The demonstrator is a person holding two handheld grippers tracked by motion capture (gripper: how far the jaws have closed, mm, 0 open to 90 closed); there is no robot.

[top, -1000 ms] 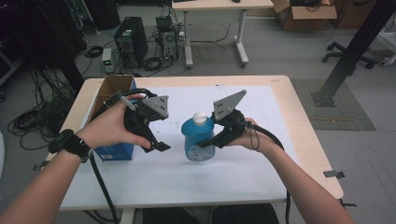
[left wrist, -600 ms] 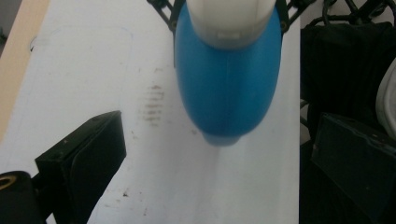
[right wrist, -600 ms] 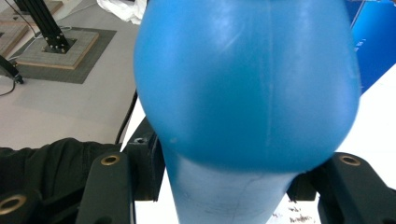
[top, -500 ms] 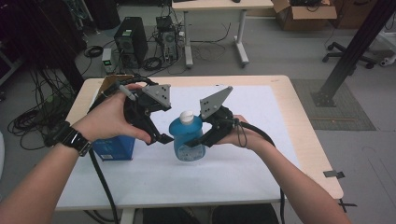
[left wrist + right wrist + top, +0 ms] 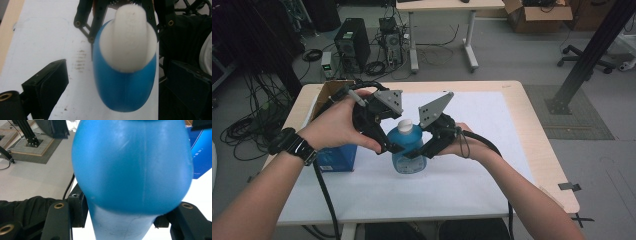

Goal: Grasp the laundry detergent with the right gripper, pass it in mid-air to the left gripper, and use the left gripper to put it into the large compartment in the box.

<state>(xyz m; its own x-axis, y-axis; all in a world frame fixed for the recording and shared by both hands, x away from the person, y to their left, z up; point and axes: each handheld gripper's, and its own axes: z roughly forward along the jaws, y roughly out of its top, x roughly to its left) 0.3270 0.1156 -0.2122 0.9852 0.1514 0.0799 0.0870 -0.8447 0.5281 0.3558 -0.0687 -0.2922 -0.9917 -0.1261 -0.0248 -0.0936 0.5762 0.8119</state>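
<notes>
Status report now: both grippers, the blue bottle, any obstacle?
Right gripper shut on blue plastic bottle with white cap. Left gripper open, jaws either side of bottle. Blue cardboard box close at left.

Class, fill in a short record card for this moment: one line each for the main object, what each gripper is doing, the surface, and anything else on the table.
main object: blue bottle with a white cap
right gripper: jaws clamped on the bottle's sides
left gripper: jaws apart on either side of the bottle's top, pads not pressing it
surface: white mat on a wooden table
also on table: blue box at the left, beside an open cardboard box
</notes>
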